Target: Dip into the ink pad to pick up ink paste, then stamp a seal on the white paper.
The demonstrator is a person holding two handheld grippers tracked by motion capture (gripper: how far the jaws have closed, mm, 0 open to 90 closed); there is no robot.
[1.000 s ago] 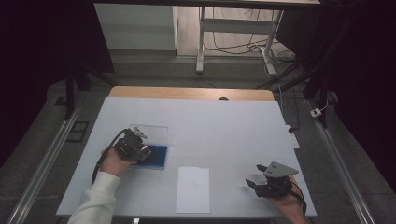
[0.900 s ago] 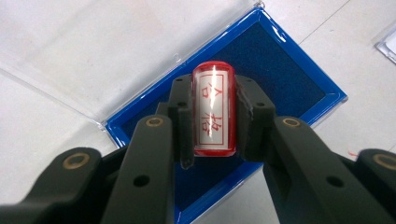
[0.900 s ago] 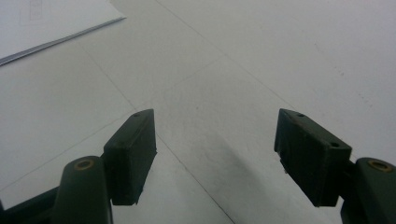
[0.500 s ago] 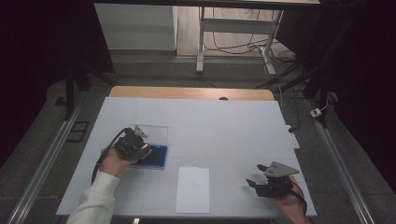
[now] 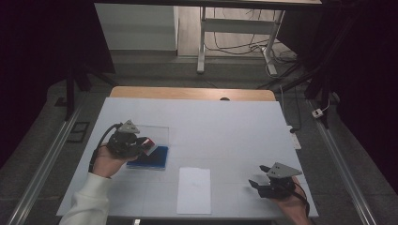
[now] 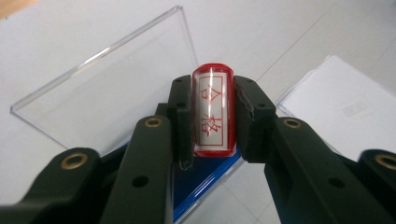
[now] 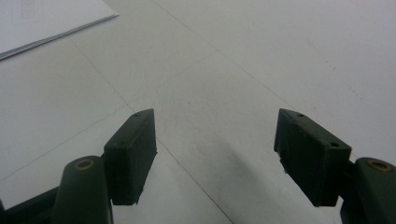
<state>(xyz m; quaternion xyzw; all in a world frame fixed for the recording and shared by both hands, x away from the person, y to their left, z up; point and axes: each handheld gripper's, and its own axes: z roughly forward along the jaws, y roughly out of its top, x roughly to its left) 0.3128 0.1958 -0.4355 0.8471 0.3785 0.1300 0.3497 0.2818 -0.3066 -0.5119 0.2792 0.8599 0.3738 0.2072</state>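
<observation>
A red-rimmed stamp point(image 6: 212, 112) with red characters on its white face sits clamped between the pads of my left gripper point(image 6: 212, 116), lifted above the blue ink-pad case point(image 6: 205, 186). In the high view my left gripper point(image 5: 141, 145) hovers over that blue case point(image 5: 152, 158), whose clear lid point(image 5: 157, 133) lies open behind it. The white paper sheet point(image 5: 194, 190) lies at the front centre of the table. My right gripper point(image 5: 258, 177) rests low near the front right edge, its jaws wide apart with nothing between the pads point(image 7: 130, 154).
The white table point(image 5: 220, 126) has a wooden strip along its far edge. In the left gripper view the paper sheet point(image 6: 345, 112) lies off to the right. Dark floor, rails and cables surround the table.
My left gripper has risen a little off the blue case with the stamp in it. The right gripper has stayed where it was.
</observation>
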